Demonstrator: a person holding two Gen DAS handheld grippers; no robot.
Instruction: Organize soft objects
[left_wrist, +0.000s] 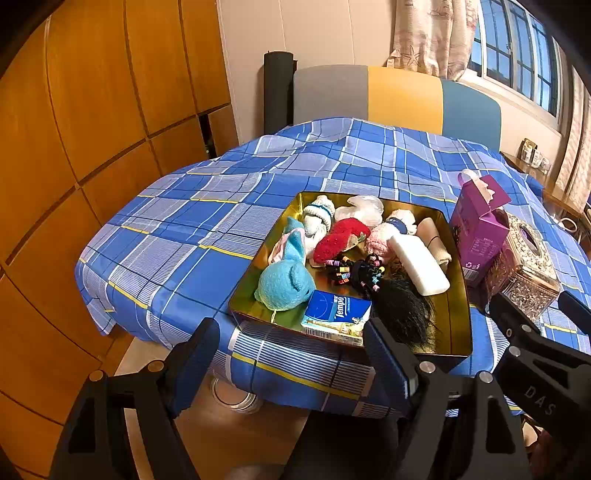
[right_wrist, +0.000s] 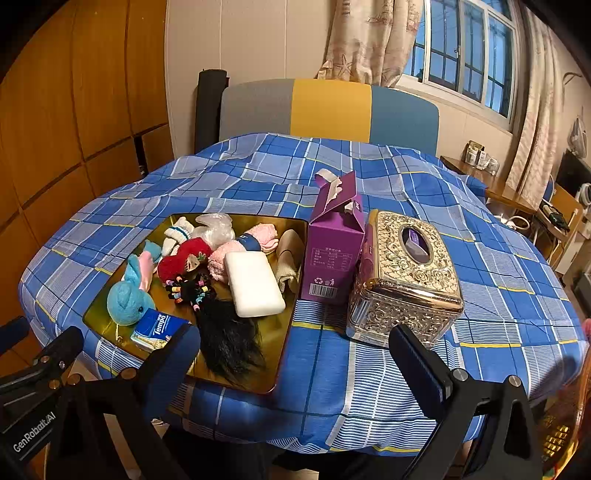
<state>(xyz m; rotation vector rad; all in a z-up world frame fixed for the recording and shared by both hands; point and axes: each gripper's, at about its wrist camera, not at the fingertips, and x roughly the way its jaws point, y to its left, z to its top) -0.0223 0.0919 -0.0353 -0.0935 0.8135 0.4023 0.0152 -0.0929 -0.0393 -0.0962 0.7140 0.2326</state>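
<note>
Both tongs, left tongs (left_wrist: 291, 354) and right tongs (right_wrist: 295, 369), gape wide, empty; blue plush (left_wrist: 284, 284) in gold tray (left_wrist: 458, 280) looks light, squashy: pinch its round body

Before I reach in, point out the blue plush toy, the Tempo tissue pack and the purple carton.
blue plush toy (left_wrist: 284, 286): left wrist view, on its round head.
Tempo tissue pack (left_wrist: 338, 310): left wrist view, on its blue top face.
purple carton (right_wrist: 330, 254): right wrist view, on its front panel.
</note>
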